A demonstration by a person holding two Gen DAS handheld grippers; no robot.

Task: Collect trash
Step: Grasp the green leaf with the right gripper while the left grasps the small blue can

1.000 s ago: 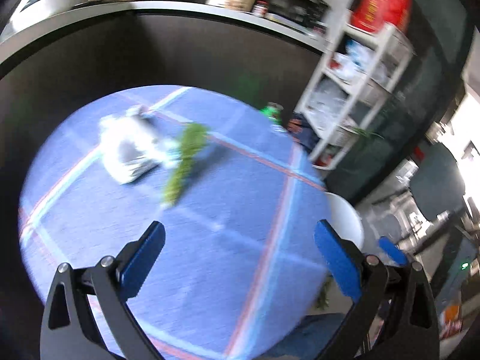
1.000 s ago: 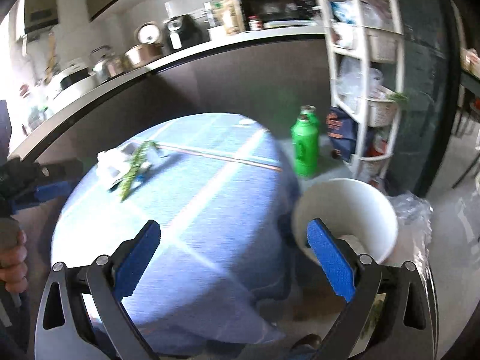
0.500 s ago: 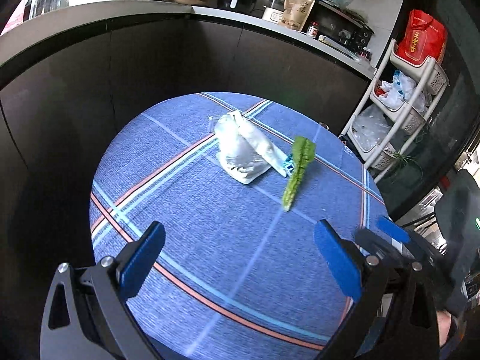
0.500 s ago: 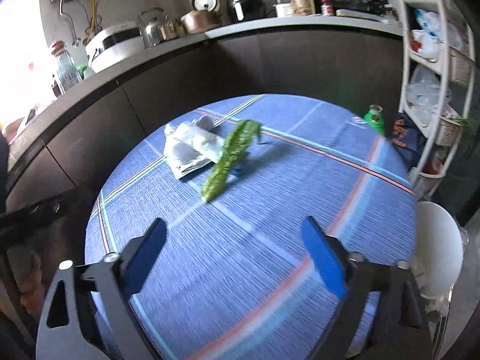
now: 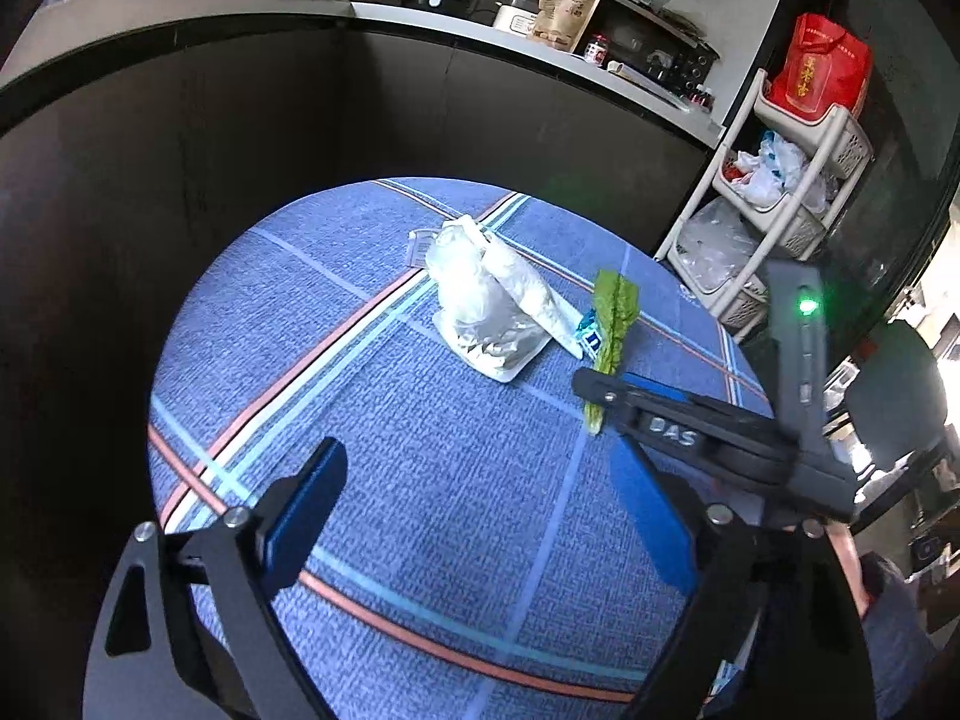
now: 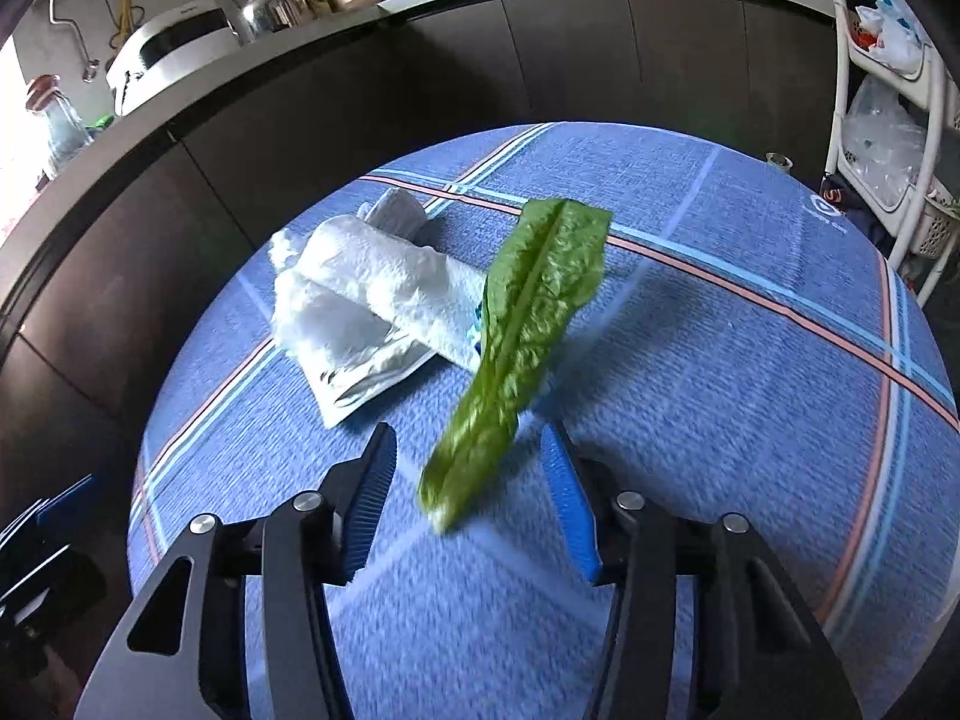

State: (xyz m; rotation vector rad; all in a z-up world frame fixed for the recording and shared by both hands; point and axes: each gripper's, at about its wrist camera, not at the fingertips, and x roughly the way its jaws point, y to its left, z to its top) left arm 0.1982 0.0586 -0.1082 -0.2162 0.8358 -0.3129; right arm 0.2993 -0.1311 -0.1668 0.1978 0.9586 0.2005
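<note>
Our left claw (image 5: 480, 516) hangs over the round desk (image 5: 390, 480) with the blue cloth. Its jaws have just been closing a little, but they are wide apart and grip nothing. Ahead of it lies a crumpled white wrapper (image 5: 489, 306). To the right of that, touching it, lies a long green leaf (image 5: 612, 330). Our right claw (image 6: 468, 498) has its jaws on both sides of the leaf's near tip (image 6: 522, 354). They have just been closing, and gaps show between the pads and the leaf, so the leaf is not gripped.
</note>
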